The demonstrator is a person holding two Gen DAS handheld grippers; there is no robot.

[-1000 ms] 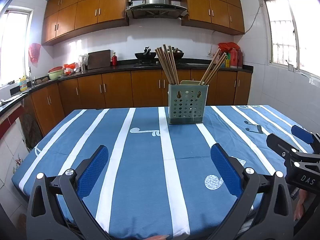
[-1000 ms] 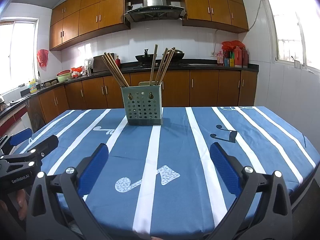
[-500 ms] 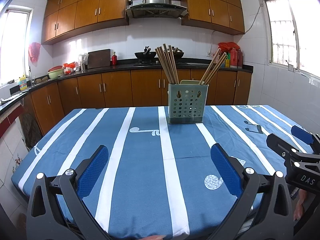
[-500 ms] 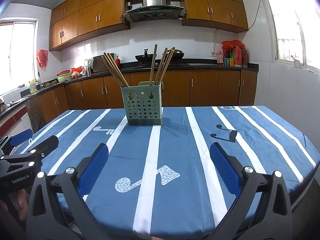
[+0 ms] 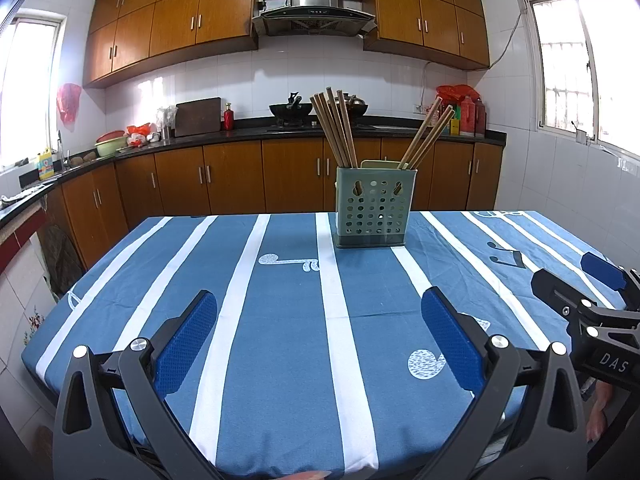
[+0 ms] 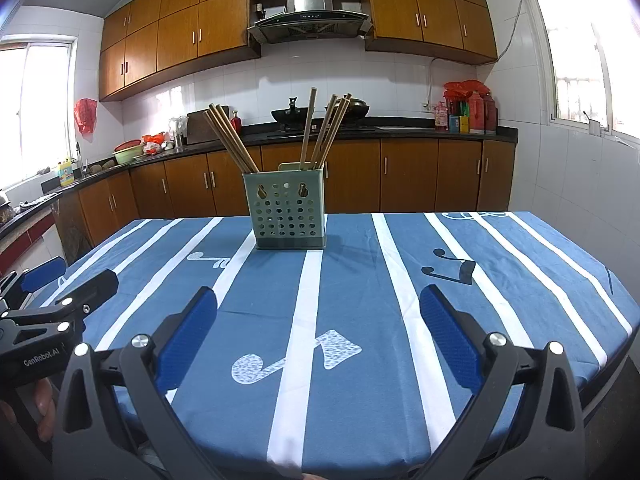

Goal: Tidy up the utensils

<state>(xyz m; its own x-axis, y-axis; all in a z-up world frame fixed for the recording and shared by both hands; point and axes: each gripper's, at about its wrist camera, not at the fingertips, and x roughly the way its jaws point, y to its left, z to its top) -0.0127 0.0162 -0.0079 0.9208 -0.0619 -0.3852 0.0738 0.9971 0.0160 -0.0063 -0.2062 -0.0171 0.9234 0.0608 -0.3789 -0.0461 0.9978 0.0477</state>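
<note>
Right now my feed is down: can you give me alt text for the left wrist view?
A green perforated utensil holder stands upright on a blue striped tablecloth, with wooden chopsticks leaning out in two bunches. The left hand-held gripper is open and empty in the foreground, short of the holder. The right hand-held gripper shows at the right edge; kitchen cabinets lie behind.

Bright daylight floods in from blown-out windows (image 5: 592, 64) at 2 and 10 o'clock; sharp focus, fisheye bending at edges
</note>
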